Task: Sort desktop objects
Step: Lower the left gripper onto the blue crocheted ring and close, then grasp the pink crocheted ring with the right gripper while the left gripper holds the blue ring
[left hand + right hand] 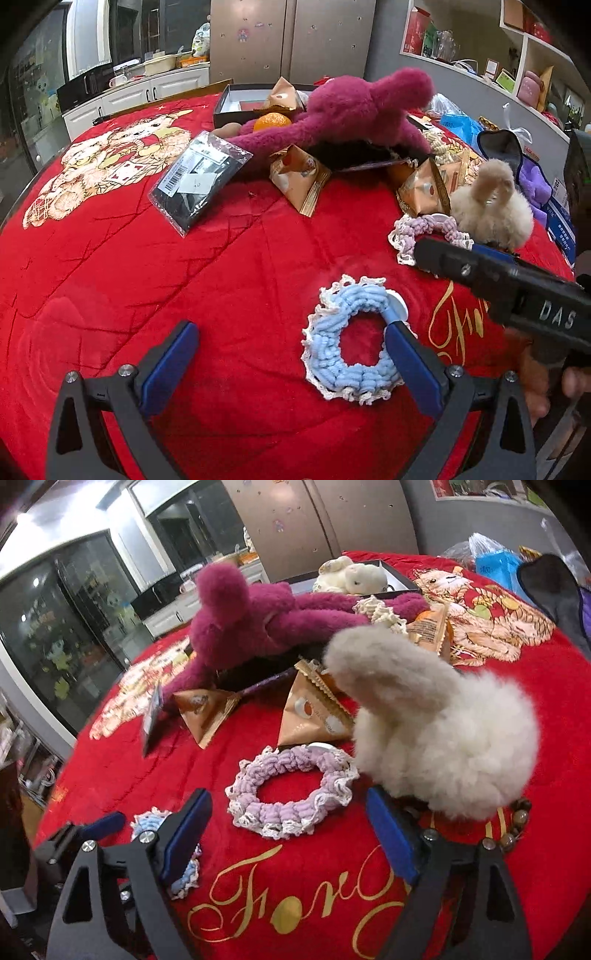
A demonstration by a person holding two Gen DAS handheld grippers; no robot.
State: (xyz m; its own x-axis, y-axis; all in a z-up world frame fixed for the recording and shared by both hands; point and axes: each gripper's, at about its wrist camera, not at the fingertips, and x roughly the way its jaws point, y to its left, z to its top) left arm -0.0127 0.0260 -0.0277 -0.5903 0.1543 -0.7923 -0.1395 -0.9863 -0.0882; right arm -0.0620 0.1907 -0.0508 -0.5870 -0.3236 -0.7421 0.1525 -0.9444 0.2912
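Observation:
A blue scrunchie [352, 347] with white lace lies on the red tablecloth [184, 280]. My left gripper [291, 350] is open; its right finger sits in the scrunchie's hole, and the left finger stands apart on bare cloth. A lilac scrunchie [291, 790] lies between the fingers of my open right gripper [291, 830]. A beige fluffy toy [439, 731] stands just beyond the right finger. The blue scrunchie [184, 867] shows partly behind the right gripper's left finger. The right gripper also shows in the left wrist view [424, 254].
A magenta plush toy [354, 110] lies across the table's middle by triangular snack packets [299, 177], an orange [271, 122], a dark box [236, 107] and a bagged black item [199, 181]. A white plush [351, 578] sits in a box. A bead bracelet [517, 823] lies right.

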